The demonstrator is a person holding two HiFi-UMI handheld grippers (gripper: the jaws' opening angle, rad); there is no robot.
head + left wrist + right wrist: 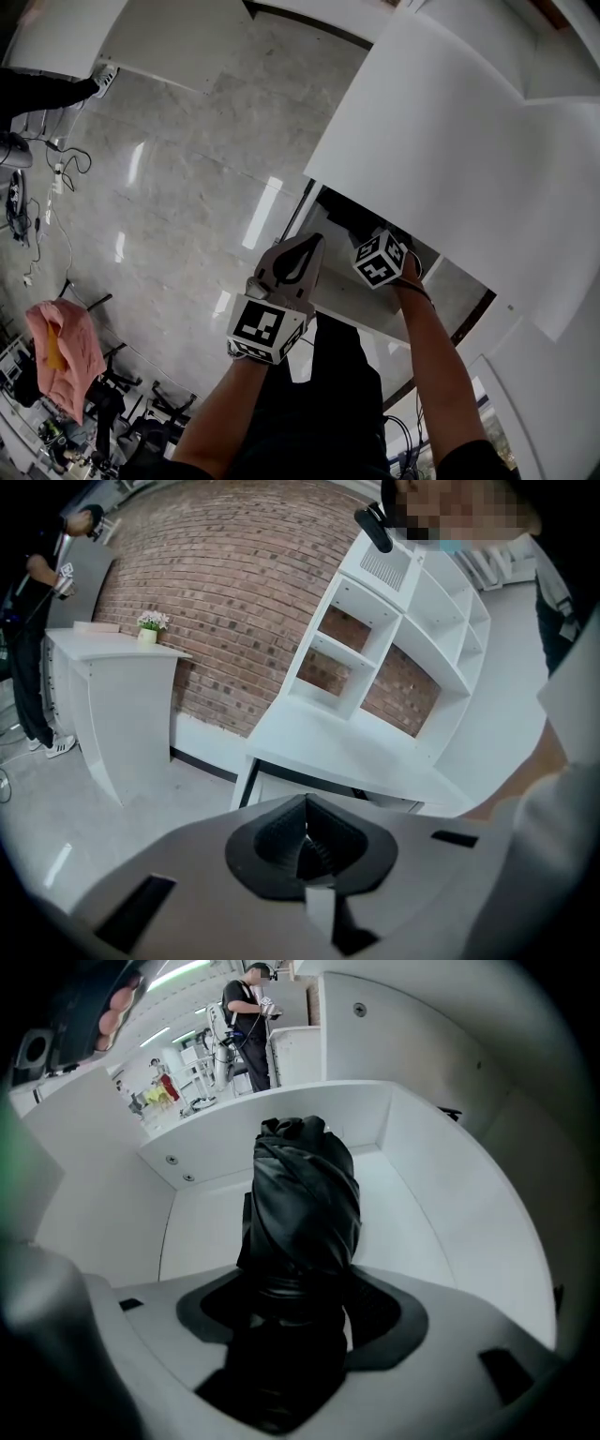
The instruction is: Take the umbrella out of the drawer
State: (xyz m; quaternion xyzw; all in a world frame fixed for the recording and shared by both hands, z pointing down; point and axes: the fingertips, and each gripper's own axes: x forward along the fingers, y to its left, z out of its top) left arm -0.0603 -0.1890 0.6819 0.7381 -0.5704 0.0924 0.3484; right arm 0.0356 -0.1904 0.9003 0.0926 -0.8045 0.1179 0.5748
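Note:
The black folded umbrella (305, 1204) lies in the open white drawer (422, 1213), and my right gripper (295, 1307) is shut on its near end. In the head view the right gripper (367, 234) reaches into the drawer (361, 314) under the white desk top (450, 141), where only a dark bit of the umbrella (345, 217) shows. My left gripper (311, 242) hovers at the drawer's left front corner. In the left gripper view its jaws (302, 841) are shut with nothing between them, pointing toward the desk (347, 752).
A white shelf unit (394, 639) stands on the desk against a brick wall (225, 583). A white counter (112, 677) with a small plant (150, 625) stands to the left, with a person (33, 630) beside it. On the marble floor are cables (56, 178) and a pink cloth (61, 352).

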